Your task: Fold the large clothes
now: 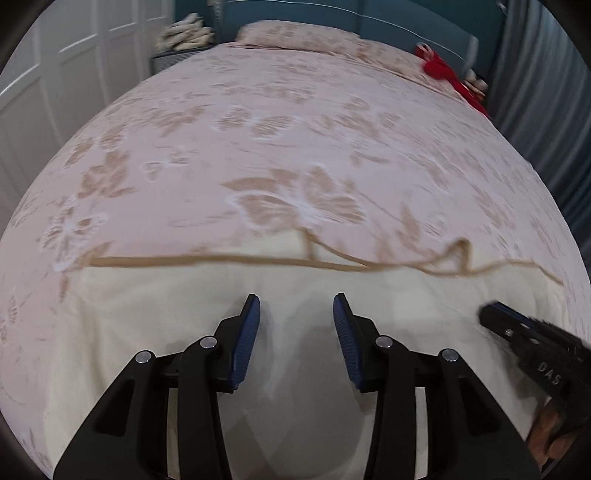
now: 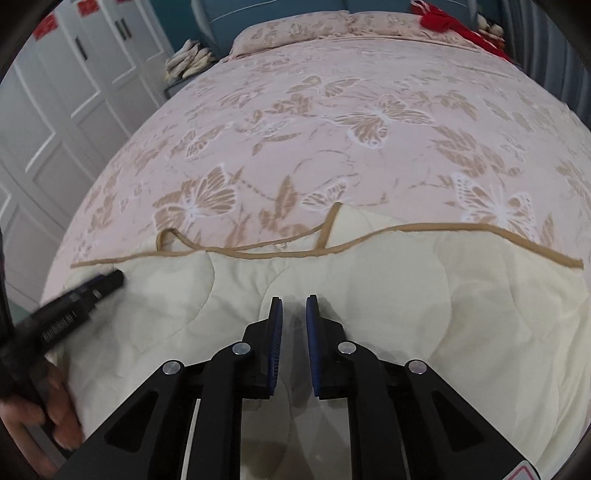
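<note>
One short marking reads clearly; the rest is blurred.

In the left wrist view, the white letters "DAS" stand on the side of the black plastic right tool at the right edge. In the right wrist view, the black plastic left tool carries a pale line of print along its body, too smeared to read. A red-edged white label at the bottom edge shows only its corner, with no legible characters.

A bed carries a cream quilt, pillows, and perhaps red clothing.
</note>
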A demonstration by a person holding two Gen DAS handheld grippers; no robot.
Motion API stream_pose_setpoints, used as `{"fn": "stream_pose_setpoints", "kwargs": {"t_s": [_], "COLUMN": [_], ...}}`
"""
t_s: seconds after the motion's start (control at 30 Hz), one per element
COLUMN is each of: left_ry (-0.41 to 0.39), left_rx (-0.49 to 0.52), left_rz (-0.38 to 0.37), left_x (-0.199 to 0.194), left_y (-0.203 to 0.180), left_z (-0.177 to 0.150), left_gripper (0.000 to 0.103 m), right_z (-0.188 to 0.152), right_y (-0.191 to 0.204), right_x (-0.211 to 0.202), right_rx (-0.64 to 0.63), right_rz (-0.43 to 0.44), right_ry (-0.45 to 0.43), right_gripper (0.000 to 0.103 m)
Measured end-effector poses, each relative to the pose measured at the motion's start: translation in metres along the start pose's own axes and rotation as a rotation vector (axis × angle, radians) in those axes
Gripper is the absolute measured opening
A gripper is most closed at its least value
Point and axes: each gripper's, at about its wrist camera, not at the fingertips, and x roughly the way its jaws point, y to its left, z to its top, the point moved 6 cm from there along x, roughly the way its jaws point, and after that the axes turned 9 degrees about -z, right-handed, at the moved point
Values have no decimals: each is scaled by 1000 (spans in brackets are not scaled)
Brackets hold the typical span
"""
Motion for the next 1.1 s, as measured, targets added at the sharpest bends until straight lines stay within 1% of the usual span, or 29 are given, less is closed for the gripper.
{"fn": "stream_pose_setpoints", "kwargs": {"t_s": [0.07,0.13,0.2,0.23,0.43,0.63,0.9,0.93,0.97,1.0,1.03,1.1], "left_ry": [-5,14,24,26,7,-24,-43,-43,-41,-42,-46,-61], "left_rx": [-28,-56,-83,-83,-20,-20,-6,-6,-10,-17,-29,-76], "left_rz": [13,23,7,7,69,71,91,90,84,71,52,-14], "left_x": [-1,4,10,14,30,34,37,37,36,34,31,19], "left_y": [15,31,39,40,34,36,34,34,35,36,38,45], "left_z": [4,4,2,0,-6,-8,-9,-10,-9,-8,-7,-5], "left_gripper": [39,39,39,39,39,39,39,39,39,39,39,39], "right_z": [-1,-4,-5,-6,-7,-8,-4,-4,-1,-1,1,4], "right_y": [8,15,18,18,18,19,15,12,2,-6,-17,-50], "right_x": [9,19,26,28,39,42,41,39,32,27,19,0], "right_rx": [-31,-66,-83,-85,-84,-87,-59,-40,-2,30,70,118], "right_rz": [-17,-43,-57,-60,-64,-77,-50,-44,-50,-58,-60,-109], "right_ry": [20,45,52,52,16,-21,-35,-35,-36,-39,-45,-67], "right_gripper": [11,11,10,10,8,8,6,4,0,0,0,0]}}
